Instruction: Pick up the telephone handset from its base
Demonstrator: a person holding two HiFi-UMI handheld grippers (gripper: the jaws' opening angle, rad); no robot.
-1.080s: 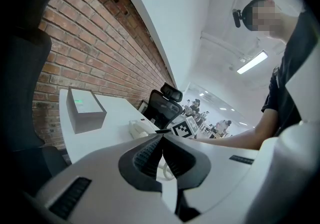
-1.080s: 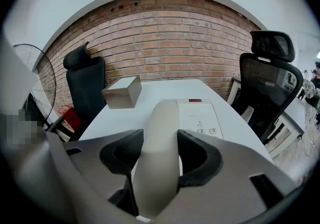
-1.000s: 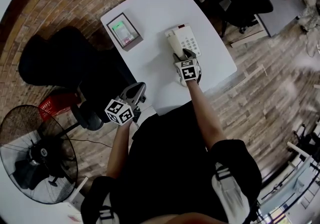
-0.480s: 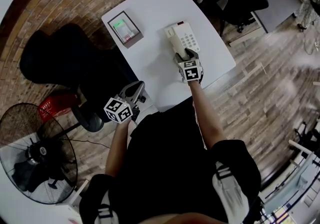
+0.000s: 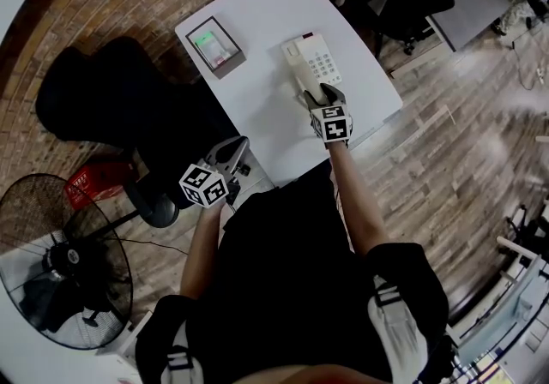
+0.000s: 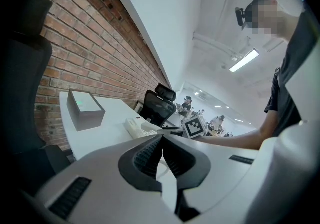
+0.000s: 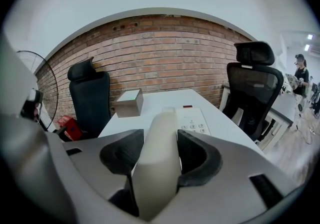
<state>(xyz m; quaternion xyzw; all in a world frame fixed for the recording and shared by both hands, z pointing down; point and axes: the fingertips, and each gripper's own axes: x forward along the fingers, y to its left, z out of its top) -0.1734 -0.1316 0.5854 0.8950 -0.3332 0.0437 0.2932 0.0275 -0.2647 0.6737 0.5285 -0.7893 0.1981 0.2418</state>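
A cream telephone base [image 5: 322, 63] with a keypad sits on the white table [image 5: 257, 22]. My right gripper [image 5: 316, 98] is shut on the near end of the cream handset [image 5: 301, 75], which runs along the base's left side. In the right gripper view the handset [image 7: 159, 153] fills the gap between the dark pads [image 7: 200, 155], angled up over the base [image 7: 192, 119]. My left gripper [image 5: 233, 151] hangs off the table's near left corner. Its jaws meet with nothing between them [image 6: 161, 140].
A grey box [image 5: 214, 50] with a green light lies on the table's far left part. A black office chair [image 5: 103, 99] stands left of the table, another chair [image 7: 252, 88] at its right. A floor fan [image 5: 51, 262] and a red crate [image 5: 94, 177] are at the lower left.
My right gripper has risen a little with the handset in it. The left gripper has drifted slightly sideways and stays shut.
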